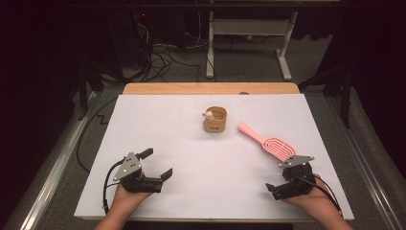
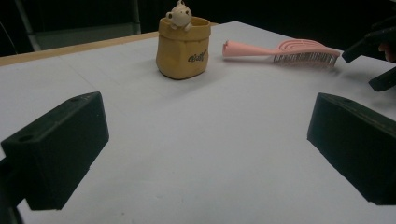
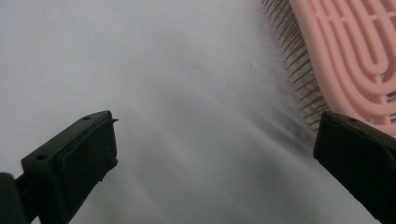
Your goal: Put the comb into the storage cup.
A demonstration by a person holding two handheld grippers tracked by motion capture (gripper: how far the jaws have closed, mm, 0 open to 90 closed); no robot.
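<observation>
While both hands rest at the bottom of the high view, the left claw (image 1: 159, 165) sits at the lower left of the frame with its jaws spread wide and nothing between them. At the lower right of the frame, the right claw (image 1: 280, 176) is also spread and holds nothing; it lies just below the head of the pink plastic hairbrush (image 1: 273, 143). In the right gripper view, the bristles of this hairbrush (image 3: 341, 51) are at the upper right, close beside one jaw. The brush lies flat on the white surface (image 1: 191, 158), right of centre, its handle pointing to the upper left. Farther back, near the centre, stands the small tan cup with a little white figure on its rim (image 1: 215, 120), apart from the brush.
</observation>
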